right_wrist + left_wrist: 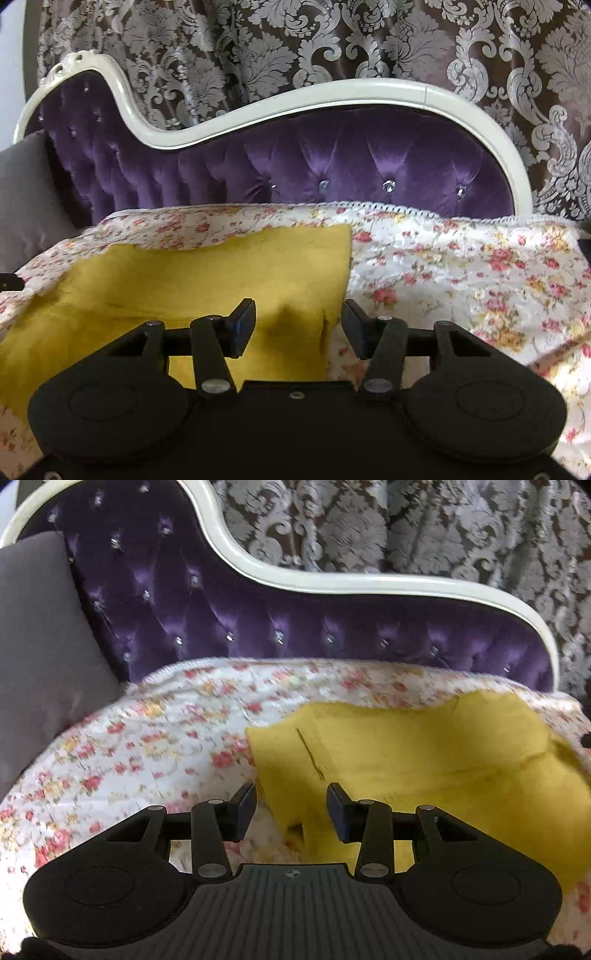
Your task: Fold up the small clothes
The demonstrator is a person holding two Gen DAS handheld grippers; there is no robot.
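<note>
A small yellow garment (406, 753) lies spread on a floral bedspread (147, 746). It also shows in the right wrist view (184, 280). My left gripper (291, 806) is open, its jaws straddling the garment's near left edge, holding nothing. My right gripper (299, 326) is open, its jaws straddling the garment's near right edge, holding nothing. The garment's near part is hidden behind both gripper bodies.
A purple tufted backrest (258, 627) with a white curved frame (332, 92) rises behind the bedspread. A grey cushion (40, 657) leans at the left. A patterned damask curtain (295, 40) hangs behind. The floral bedspread (461, 266) extends to the right.
</note>
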